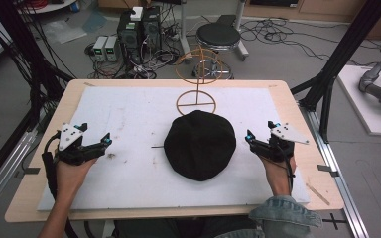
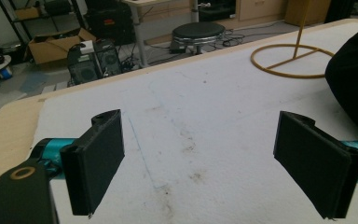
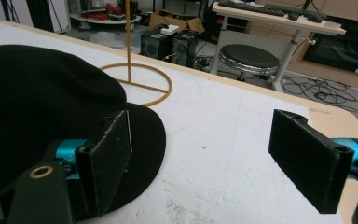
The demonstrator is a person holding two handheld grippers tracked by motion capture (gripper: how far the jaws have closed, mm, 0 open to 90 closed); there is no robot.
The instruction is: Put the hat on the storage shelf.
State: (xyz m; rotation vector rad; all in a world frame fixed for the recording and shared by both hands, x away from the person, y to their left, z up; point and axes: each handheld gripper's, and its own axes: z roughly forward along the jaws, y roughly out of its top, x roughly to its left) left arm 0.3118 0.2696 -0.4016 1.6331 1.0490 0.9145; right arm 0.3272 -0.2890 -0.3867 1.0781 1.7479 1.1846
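Lying at the middle of a stained white foam mat (image 1: 129, 114) is a black cap (image 1: 200, 144), with no readable writing on it. Just beyond it stands a yellow wire hat stand (image 1: 197, 99). The left gripper (image 1: 95, 136) rests on the mat well left of the cap, jaws wide apart and empty. The right gripper (image 1: 260, 134) sits near the cap's right edge, jaws likewise apart. Past the wooden table (image 1: 297, 163) are a black stool (image 1: 219, 34), computer towers (image 1: 139, 29) and tangled floor cables (image 1: 278, 34).

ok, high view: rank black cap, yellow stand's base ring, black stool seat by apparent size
1. black cap, clearly largest.
2. and 3. black stool seat and base ring look alike; the stool is farther off, so no ranking.
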